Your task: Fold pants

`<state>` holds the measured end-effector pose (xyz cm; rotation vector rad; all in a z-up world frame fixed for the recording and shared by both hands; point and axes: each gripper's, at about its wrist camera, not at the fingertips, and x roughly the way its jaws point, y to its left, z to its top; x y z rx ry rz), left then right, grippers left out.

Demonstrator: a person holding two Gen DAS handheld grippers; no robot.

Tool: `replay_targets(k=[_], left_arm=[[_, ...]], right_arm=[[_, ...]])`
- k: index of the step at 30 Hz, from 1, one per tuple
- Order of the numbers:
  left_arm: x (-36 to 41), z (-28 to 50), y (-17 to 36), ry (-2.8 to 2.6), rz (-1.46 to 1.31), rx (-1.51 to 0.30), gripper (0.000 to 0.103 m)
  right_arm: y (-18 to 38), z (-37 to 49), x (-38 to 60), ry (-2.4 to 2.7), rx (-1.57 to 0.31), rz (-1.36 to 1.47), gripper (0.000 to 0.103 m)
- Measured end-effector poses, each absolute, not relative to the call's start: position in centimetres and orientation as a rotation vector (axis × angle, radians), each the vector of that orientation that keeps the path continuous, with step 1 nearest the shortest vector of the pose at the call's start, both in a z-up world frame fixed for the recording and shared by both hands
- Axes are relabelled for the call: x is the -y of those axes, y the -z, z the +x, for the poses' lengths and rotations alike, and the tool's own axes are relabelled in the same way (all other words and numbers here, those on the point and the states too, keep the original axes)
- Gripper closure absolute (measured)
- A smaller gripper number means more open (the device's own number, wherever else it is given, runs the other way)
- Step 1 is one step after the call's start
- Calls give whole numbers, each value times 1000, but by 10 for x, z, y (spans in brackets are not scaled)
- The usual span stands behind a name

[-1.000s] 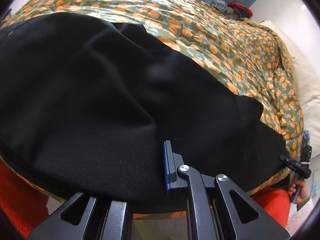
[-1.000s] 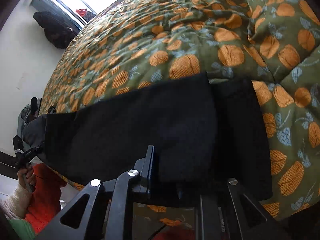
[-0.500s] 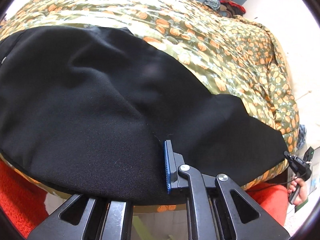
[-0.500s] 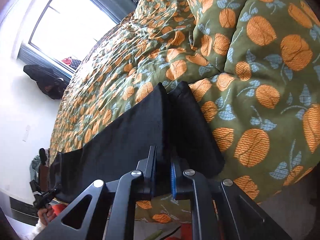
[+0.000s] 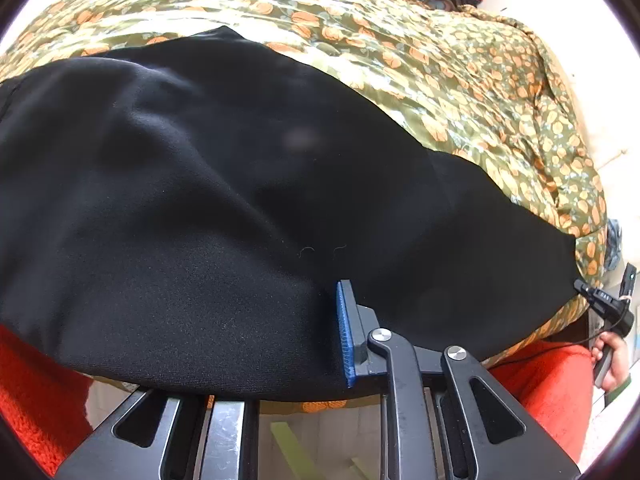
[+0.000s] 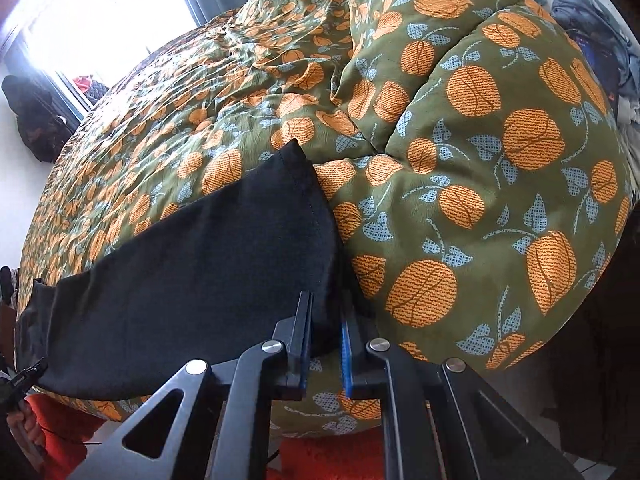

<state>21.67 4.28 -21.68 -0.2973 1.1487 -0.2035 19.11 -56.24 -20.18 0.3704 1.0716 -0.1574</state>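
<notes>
The black pants (image 5: 224, 208) lie stretched along the near edge of the bed, over a green quilt (image 6: 480, 168) printed with orange fruit. The matte, finely napped cloth carries soft ridges, and one stitched hem rises to a point. The right tongs (image 6: 325, 344) pinch that leg end between blue pads, narrowly set. The left tongs (image 5: 320, 332) are opening; cloth covers one finger, so contact is unclear. Beyond the pants the puffy, wrinkled quilt lies open.
</notes>
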Motion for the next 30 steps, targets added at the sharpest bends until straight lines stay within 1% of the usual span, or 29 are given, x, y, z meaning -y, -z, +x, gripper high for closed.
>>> replay_targets(k=[1, 3, 4, 5, 6, 8, 10, 12, 13, 15, 17, 19, 23, 24, 26, 27, 30], left_arm=[[-43, 215, 216, 206, -290, -1155, 75], [-47, 211, 212, 205, -280, -1183, 52], [-48, 207, 208, 194, -271, -1196, 47], [-51, 201, 204, 176, -260, -1210, 39], [-55, 194, 198, 162, -252, -1218, 37], [-62, 178, 185, 143, -234, -1212, 37], [-65, 169, 167, 136, -216, -1167, 36], [-62, 172, 149, 132, -178, -1096, 26], [-59, 177, 143, 136, -158, -1064, 24], [-50, 195, 136, 143, -120, -1006, 22], [-42, 213, 141, 155, -85, -979, 22], [-34, 231, 155, 159, -63, -993, 22], [-27, 253, 203, 86, -19, -1097, 22], [-27, 254, 213, 70, -13, -1115, 22], [-26, 244, 220, 55, 1, -1081, 20], [-23, 243, 219, 52, 14, -1078, 17], [-18, 239, 211, 64, 28, -1092, 17]], right_arm=[[200, 191, 561, 156, -1063, 370, 88], [195, 187, 555, 177, -1031, 350, 74], [189, 182, 554, 209, -1005, 327, 47], [180, 174, 554, 249, -960, 305, 25], [169, 164, 554, 295, -894, 281, 23], [147, 145, 551, 367, -774, 231, 23], [131, 139, 540, 332, -703, 183, 22], [123, 148, 523, 216, -690, 134, 22], [123, 158, 511, 132, -707, 110, 23], [129, 181, 487, 9, -775, 33, 23], [146, 205, 465, -69, -884, -58, 23], [168, 222, 455, -127, -972, -95, 23], [219, 246, 465, -125, -1186, -56, 22], [224, 247, 467, -127, -1199, -41, 22], [225, 247, 470, -140, -1187, -8, 17], [225, 246, 472, -144, -1188, 2, 16], [225, 243, 473, -149, -1183, 3, 16]])
